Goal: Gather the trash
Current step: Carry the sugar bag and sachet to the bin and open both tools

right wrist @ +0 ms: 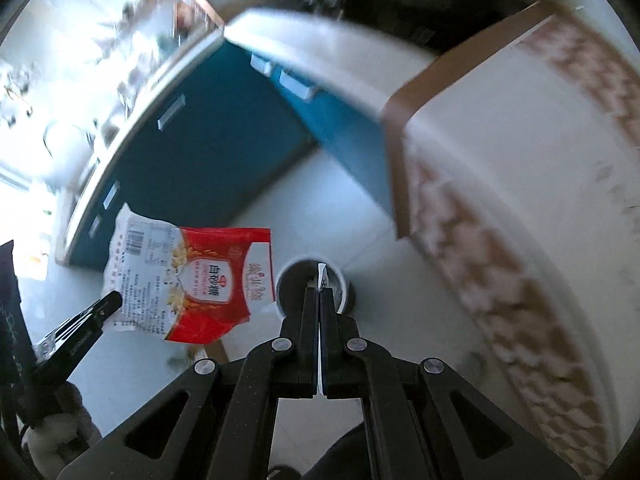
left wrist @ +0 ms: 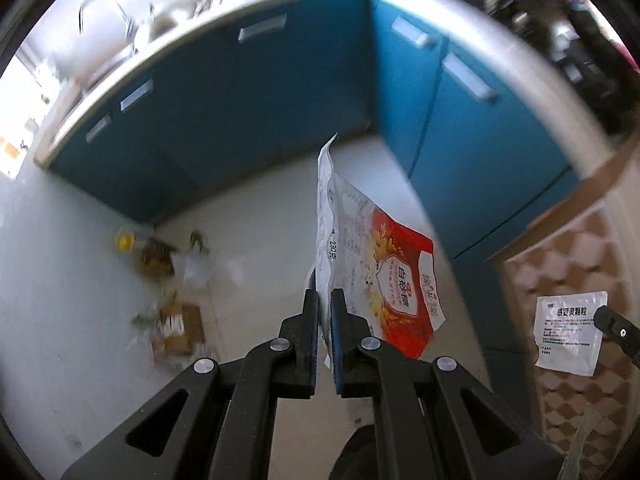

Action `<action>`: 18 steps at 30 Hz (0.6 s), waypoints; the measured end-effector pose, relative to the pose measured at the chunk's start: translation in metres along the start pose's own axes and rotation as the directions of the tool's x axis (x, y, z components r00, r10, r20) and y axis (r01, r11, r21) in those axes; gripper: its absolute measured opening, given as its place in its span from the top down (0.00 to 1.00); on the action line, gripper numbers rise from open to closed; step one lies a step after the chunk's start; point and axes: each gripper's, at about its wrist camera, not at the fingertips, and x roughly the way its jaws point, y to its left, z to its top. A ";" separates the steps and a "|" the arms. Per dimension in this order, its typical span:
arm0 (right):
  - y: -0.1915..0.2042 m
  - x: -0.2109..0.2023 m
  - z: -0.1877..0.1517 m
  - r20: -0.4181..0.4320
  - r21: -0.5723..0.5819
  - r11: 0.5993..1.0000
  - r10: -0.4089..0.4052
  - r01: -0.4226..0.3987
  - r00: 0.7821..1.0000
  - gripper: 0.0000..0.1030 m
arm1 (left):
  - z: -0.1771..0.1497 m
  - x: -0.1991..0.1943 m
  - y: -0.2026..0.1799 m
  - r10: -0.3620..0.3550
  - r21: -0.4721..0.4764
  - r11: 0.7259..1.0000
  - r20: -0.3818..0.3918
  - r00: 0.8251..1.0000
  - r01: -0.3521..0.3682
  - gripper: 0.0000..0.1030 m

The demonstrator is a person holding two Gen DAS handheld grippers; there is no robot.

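My left gripper [left wrist: 325,294] is shut on a red and white sugar bag [left wrist: 384,264] and holds it in the air above the floor. The bag also shows in the right wrist view [right wrist: 192,276], with the left gripper's tip [right wrist: 108,304] at its lower left corner. My right gripper [right wrist: 320,292] is shut on a thin white sachet [right wrist: 321,276], seen edge-on, above a round bin [right wrist: 312,288] on the floor. In the left wrist view the same white sachet [left wrist: 570,334] hangs from the right gripper's tip [left wrist: 612,322] at the right edge.
Blue cabinets [left wrist: 248,120] under a pale countertop [left wrist: 192,36] wrap the corner. Several pieces of litter [left wrist: 168,280] lie on the floor at left. A table with a checked cloth [right wrist: 500,240] stands at right.
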 end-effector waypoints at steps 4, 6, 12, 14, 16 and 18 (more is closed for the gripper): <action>0.012 0.091 -0.007 -0.099 -0.027 1.000 -0.002 0.000 0.995 1.00 | -0.009 0.100 0.019 0.030 -0.061 0.997 -0.099 0.995 -0.036 0.97; 0.013 0.149 -0.011 -0.147 -0.034 0.999 -0.006 0.001 0.989 1.00 | -0.014 0.156 0.027 0.031 -0.101 0.994 -0.150 0.988 -0.047 0.97; 0.005 0.312 -0.024 -0.237 -0.058 0.998 -0.010 -0.004 0.971 1.00 | -0.028 0.310 0.034 -0.007 -0.164 0.986 -0.257 0.966 -0.036 0.96; 0.001 0.362 -0.028 -0.268 -0.055 0.998 -0.006 -0.009 0.963 1.00 | -0.033 0.358 0.037 -0.062 -0.202 0.979 -0.297 0.953 0.000 0.96; -0.004 0.405 -0.031 -0.292 -0.059 0.998 -0.006 -0.012 0.956 1.00 | -0.038 0.402 0.037 -0.085 -0.207 0.978 -0.327 0.941 0.017 0.96; -0.006 0.445 -0.033 -0.307 -0.077 0.997 -0.005 -0.019 0.952 1.00 | -0.041 0.430 0.035 -0.096 -0.200 0.979 -0.344 0.934 0.027 0.92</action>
